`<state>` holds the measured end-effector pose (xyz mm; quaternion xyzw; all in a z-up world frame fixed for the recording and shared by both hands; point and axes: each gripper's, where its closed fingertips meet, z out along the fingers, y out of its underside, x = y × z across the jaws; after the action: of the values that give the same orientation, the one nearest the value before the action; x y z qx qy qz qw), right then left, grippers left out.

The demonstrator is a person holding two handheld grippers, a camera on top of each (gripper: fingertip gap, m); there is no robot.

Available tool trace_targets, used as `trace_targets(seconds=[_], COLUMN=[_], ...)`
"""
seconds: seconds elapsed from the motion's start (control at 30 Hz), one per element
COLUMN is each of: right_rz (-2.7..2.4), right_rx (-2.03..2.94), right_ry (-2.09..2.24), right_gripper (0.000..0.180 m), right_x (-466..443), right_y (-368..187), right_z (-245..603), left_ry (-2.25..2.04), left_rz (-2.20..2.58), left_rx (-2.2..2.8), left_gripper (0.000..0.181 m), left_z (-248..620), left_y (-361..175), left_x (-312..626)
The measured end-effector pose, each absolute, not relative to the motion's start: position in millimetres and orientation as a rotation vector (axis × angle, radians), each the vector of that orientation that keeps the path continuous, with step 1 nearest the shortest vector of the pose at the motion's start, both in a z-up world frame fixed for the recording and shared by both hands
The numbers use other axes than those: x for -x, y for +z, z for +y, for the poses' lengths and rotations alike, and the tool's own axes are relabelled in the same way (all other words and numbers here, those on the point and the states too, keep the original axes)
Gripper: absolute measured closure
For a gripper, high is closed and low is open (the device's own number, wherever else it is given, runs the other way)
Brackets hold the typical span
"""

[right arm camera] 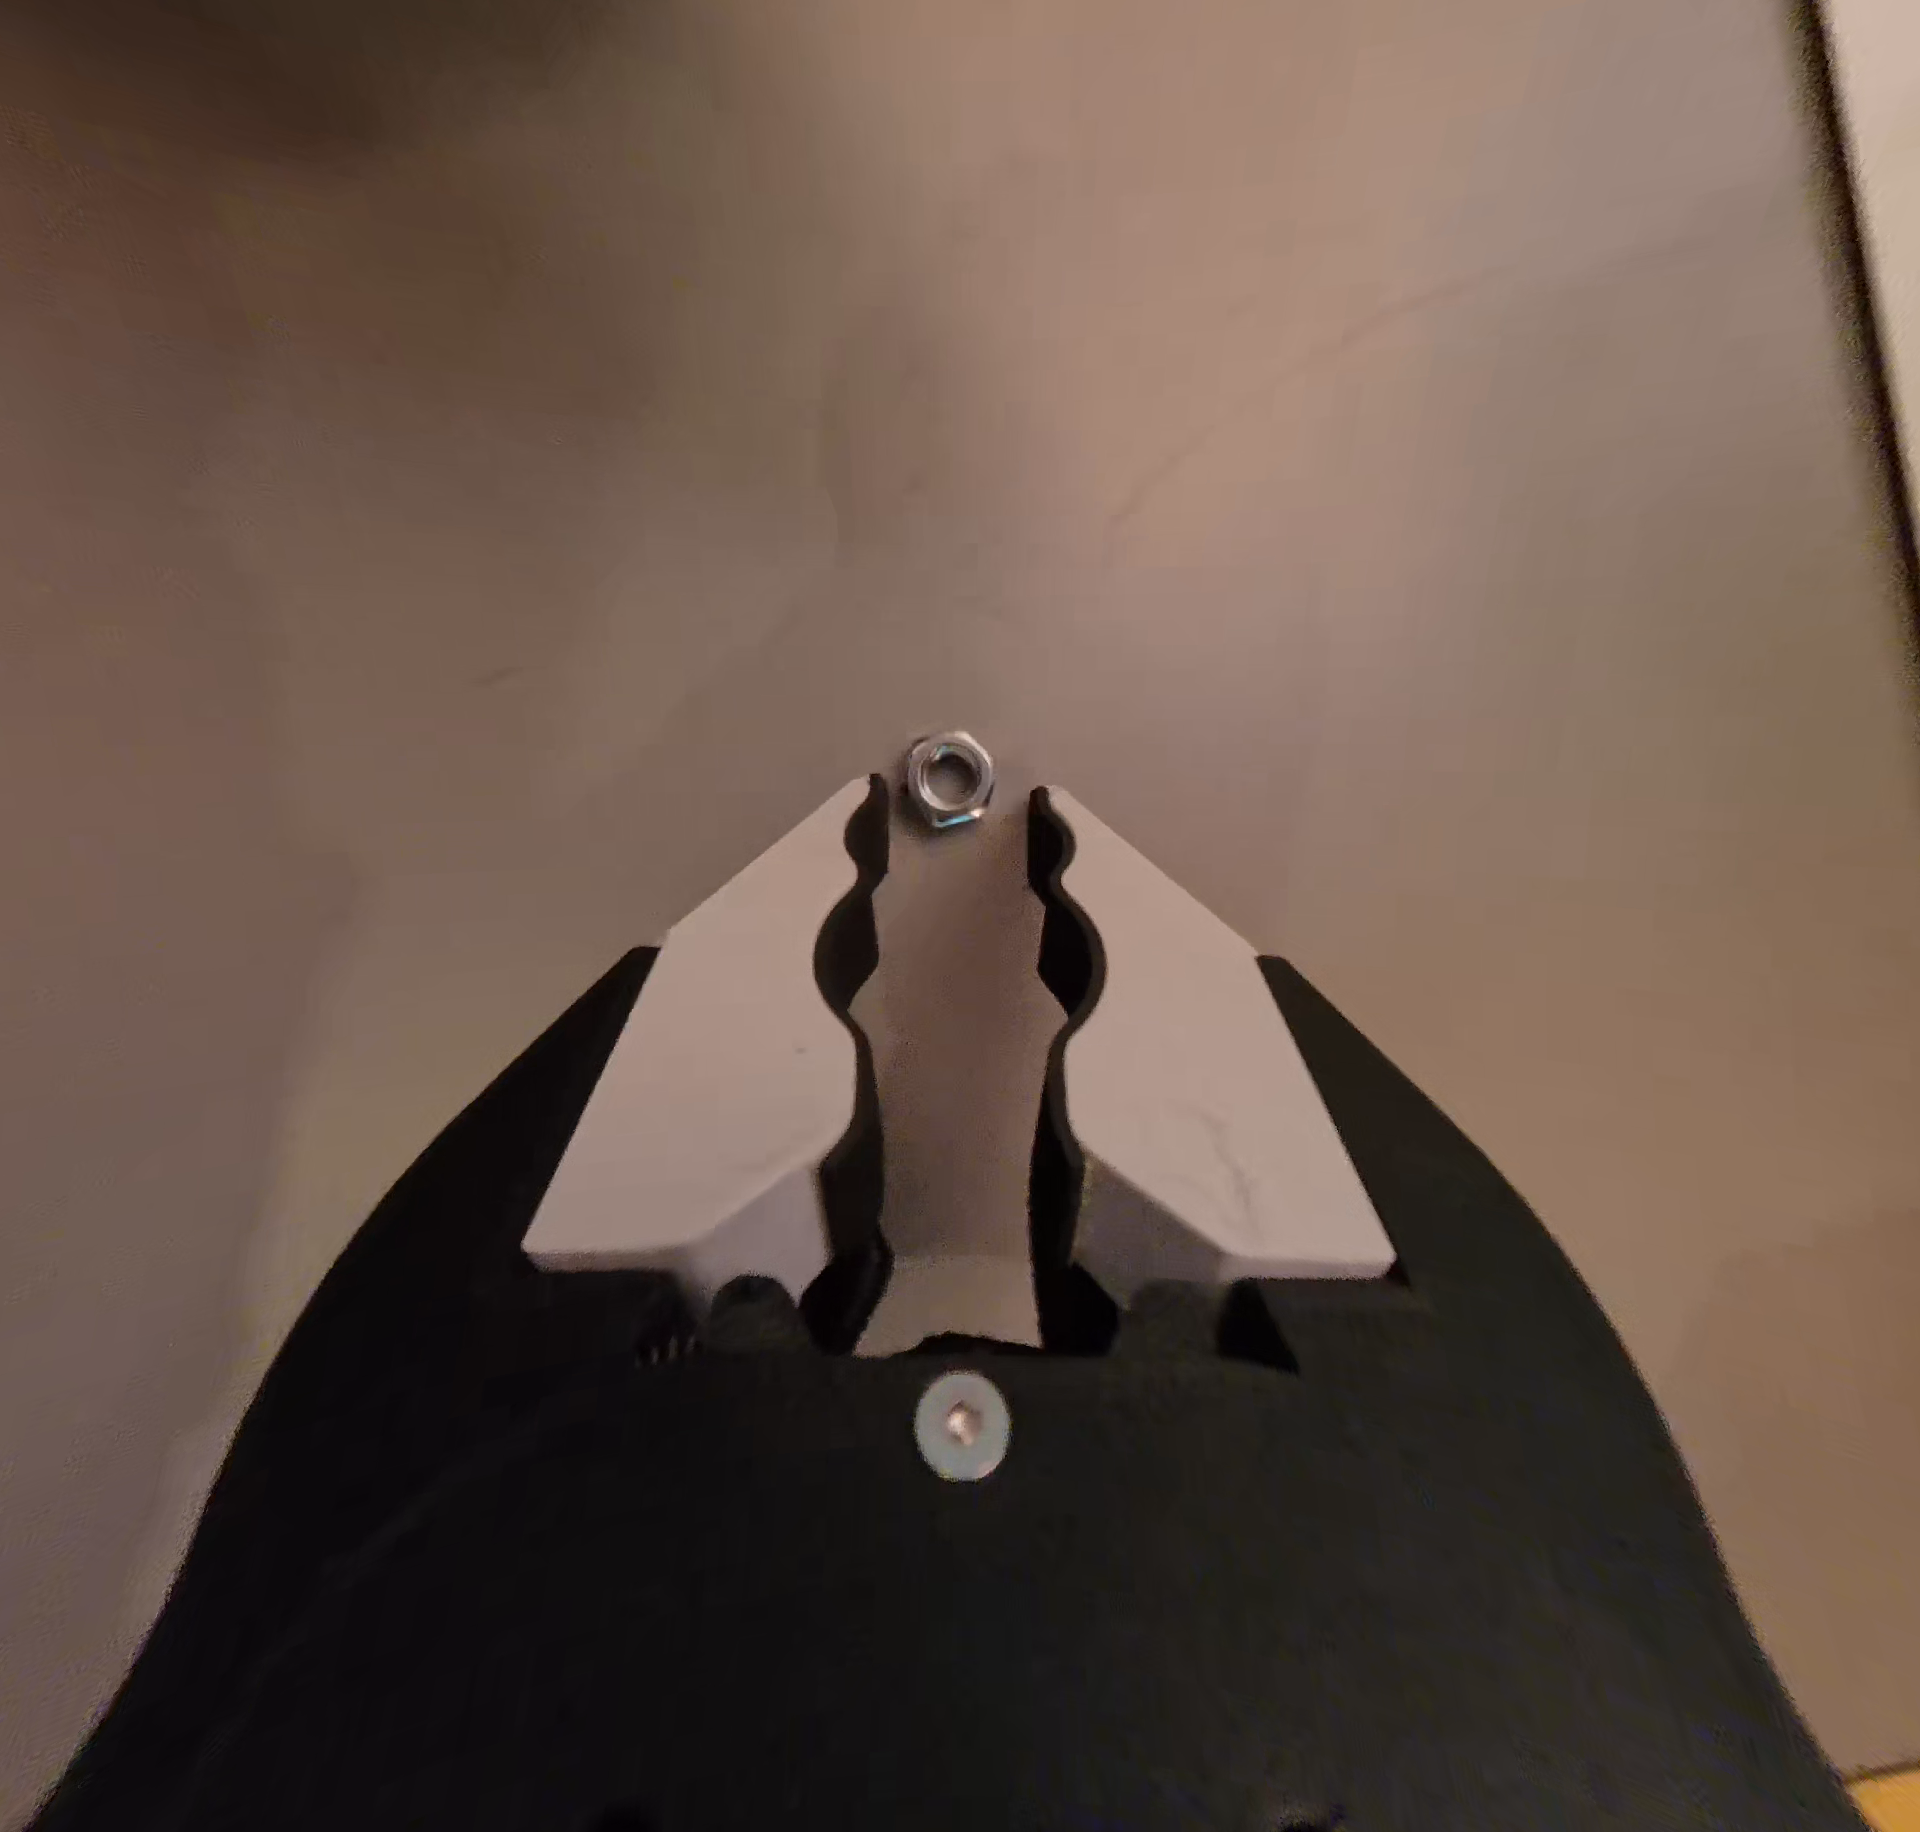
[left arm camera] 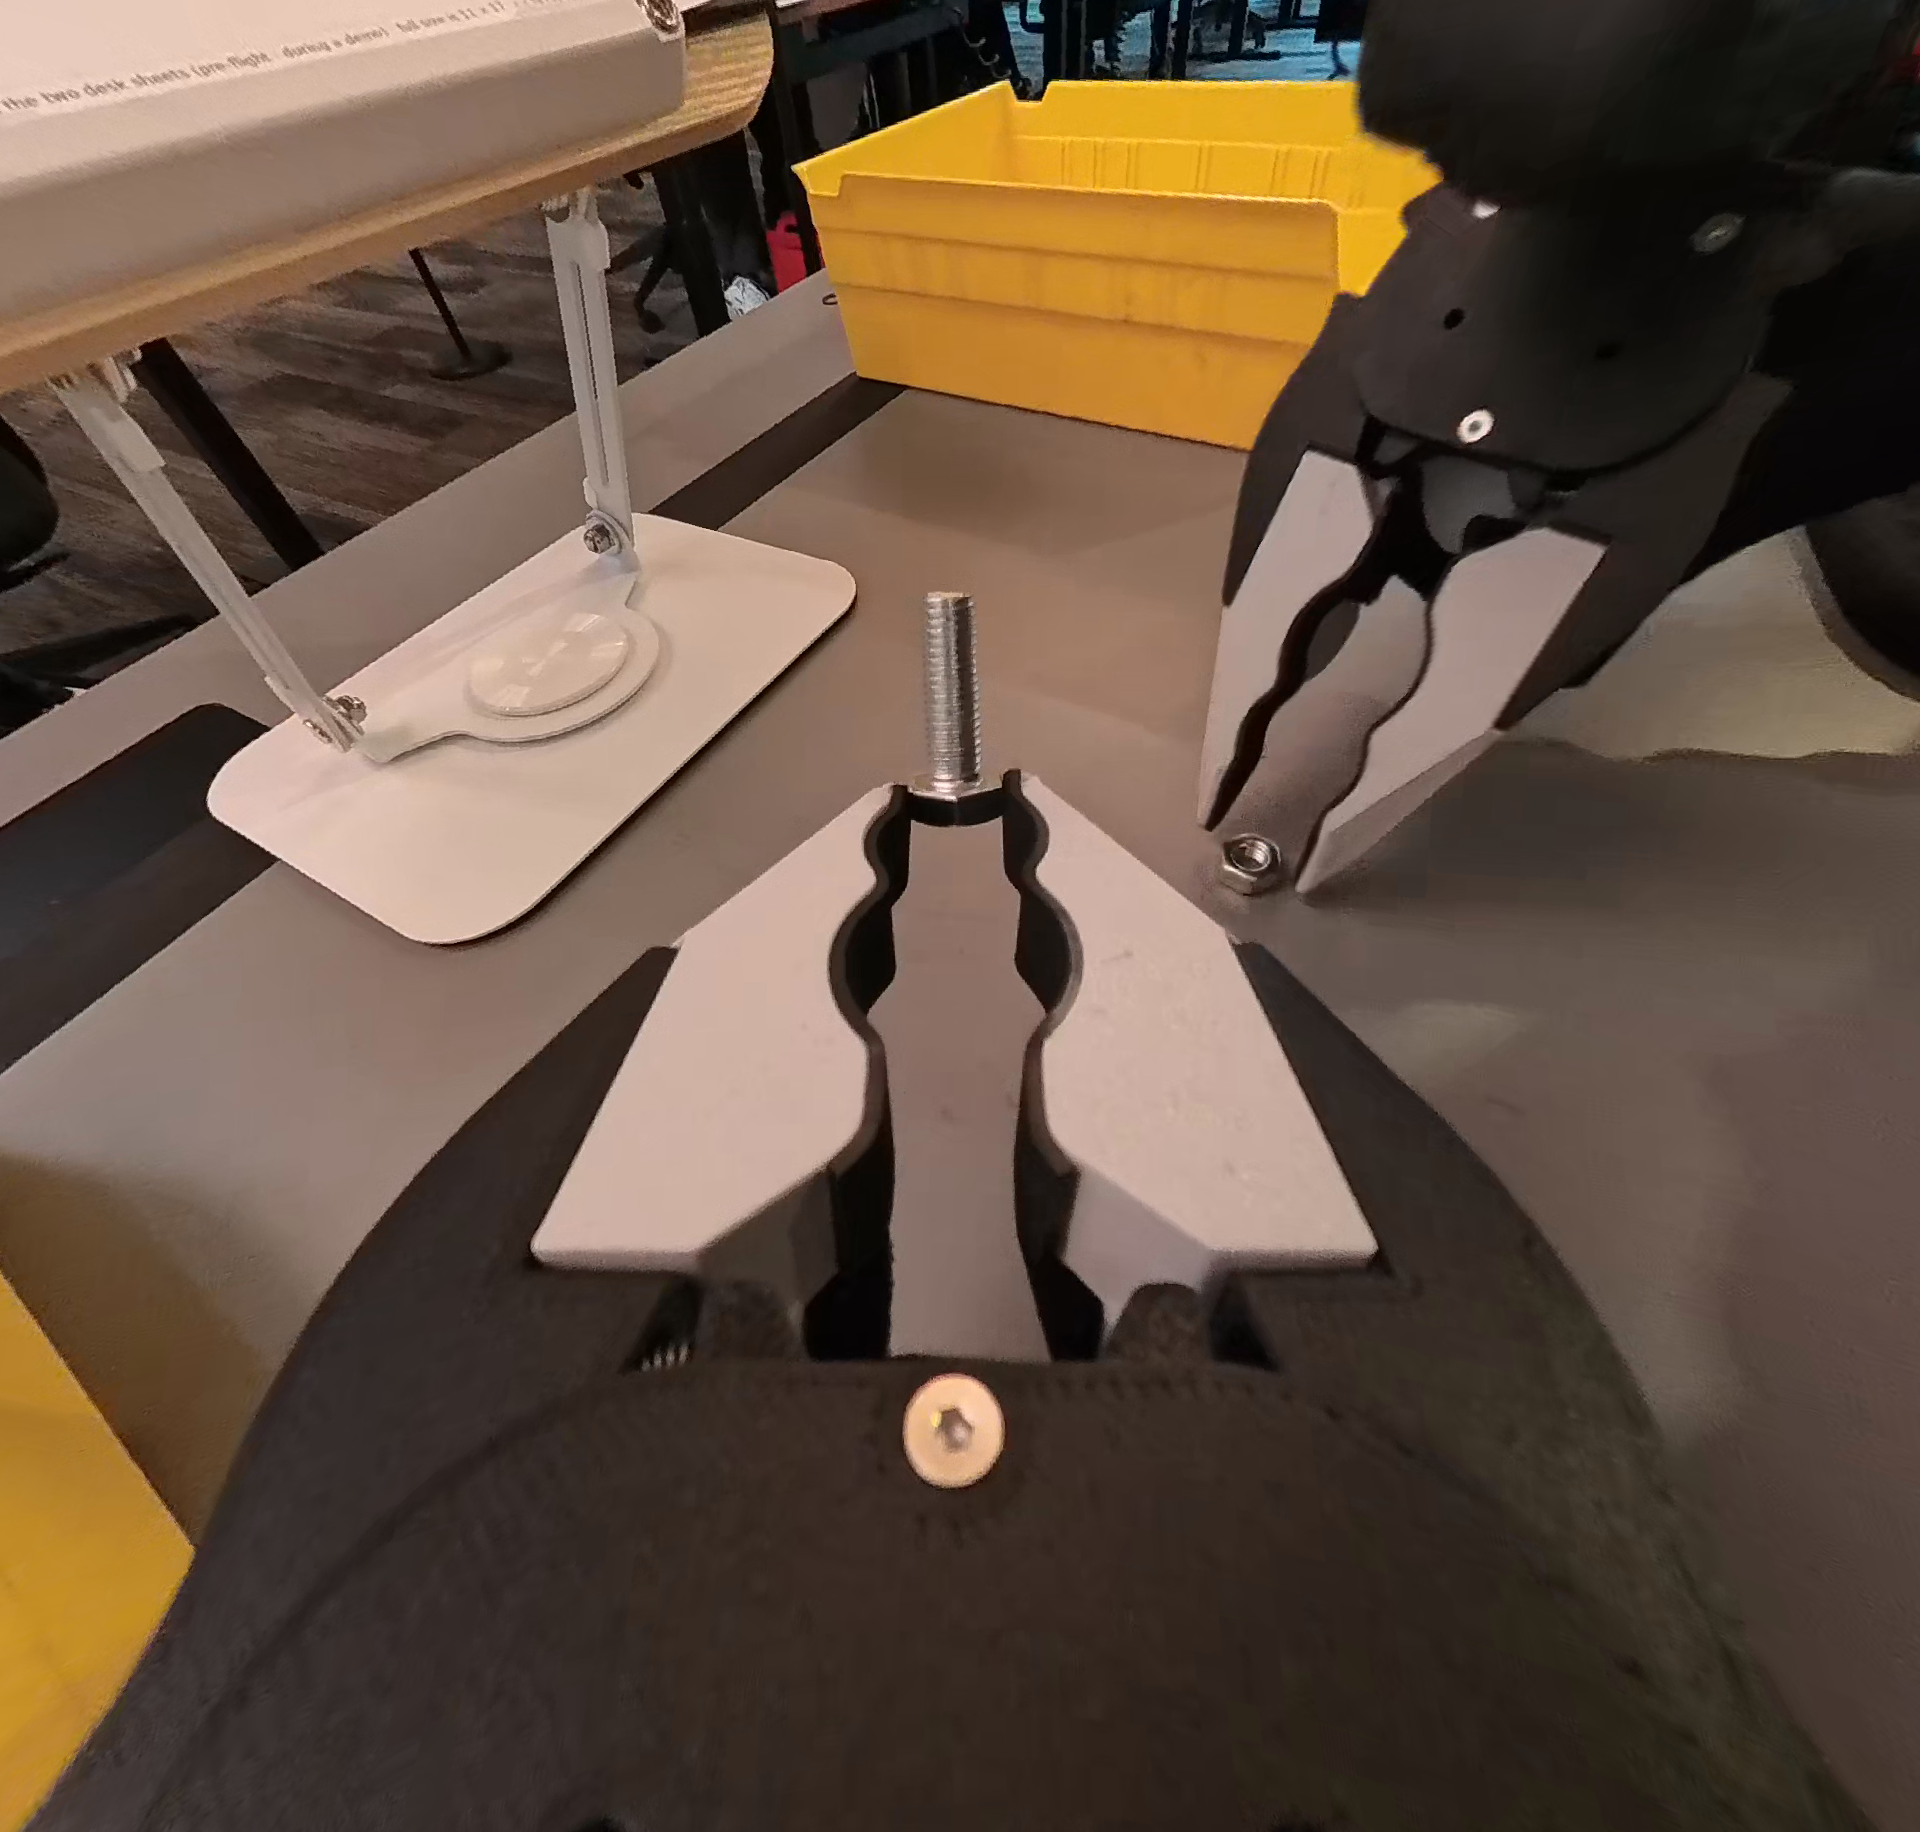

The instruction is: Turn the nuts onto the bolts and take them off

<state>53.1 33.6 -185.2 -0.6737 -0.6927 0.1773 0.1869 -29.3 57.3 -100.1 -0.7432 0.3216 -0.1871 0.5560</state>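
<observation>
The left gripper point(left arm camera: 954, 795) is clamped on the hex head of a silver bolt point(left arm camera: 950, 686), which stands upright between its 2 fingertips with the threaded shank rising clear above them and bare of any nut. To the right of that gripper, and slightly ahead of it, the right gripper point(left arm camera: 1254, 855) points steeply down at the grey table point(left arm camera: 1039, 494), its 2 fingers spread apart and gripping nothing. A single silver nut point(left arm camera: 1250, 859) lies flat on the table between those tips; in the left wrist view it sits close against 1 finger, though contact cannot be judged. From the right wrist view the nut point(right arm camera: 949, 781) shows hole-up just at the fingertips of the right gripper point(right arm camera: 954, 806), nearer the left tip than the right, with a gap of table visible on its right side. Ahead of the left gripper and off to its left stands a white stand point(left arm camera: 540, 733) with a flat base and 2 slanted struts carrying a tilted board. Beyond the right gripper, farther back on the table, sits a yellow bin point(left arm camera: 1070, 265).
</observation>
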Motion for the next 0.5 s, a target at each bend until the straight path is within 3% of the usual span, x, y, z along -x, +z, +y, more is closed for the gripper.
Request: trace_targets(seconds=[0.07,0.27,0.37,0.5], right_rz=[-1.977,-1.991,-1.965,-1.973], right_rx=[1.905,1.903,1.922,1.900], right_ry=[0.506,0.498,0.500,0.509], right_gripper=[0.165,0.164,0.154,0.164], right_x=[-52.5,-51.8,-51.4,-48.0], right_y=[-187.7,-189.0,-188.4,-189.2], right_z=[31.4,31.4,33.5,30.4], left_ry=[-0.441,-0.448,-0.445,-0.449], left_rz=[0.762,0.760,0.761,0.760], left_rx=[1.756,1.756,1.757,1.759], left_gripper=[0.165,0.165,0.165,0.165], left_z=[57.3,58.1,58.2,58.4], left_y=[-101.2,-102.6,-103.0,-103.5], left_x=[29.5,29.8,30.4,30.1])
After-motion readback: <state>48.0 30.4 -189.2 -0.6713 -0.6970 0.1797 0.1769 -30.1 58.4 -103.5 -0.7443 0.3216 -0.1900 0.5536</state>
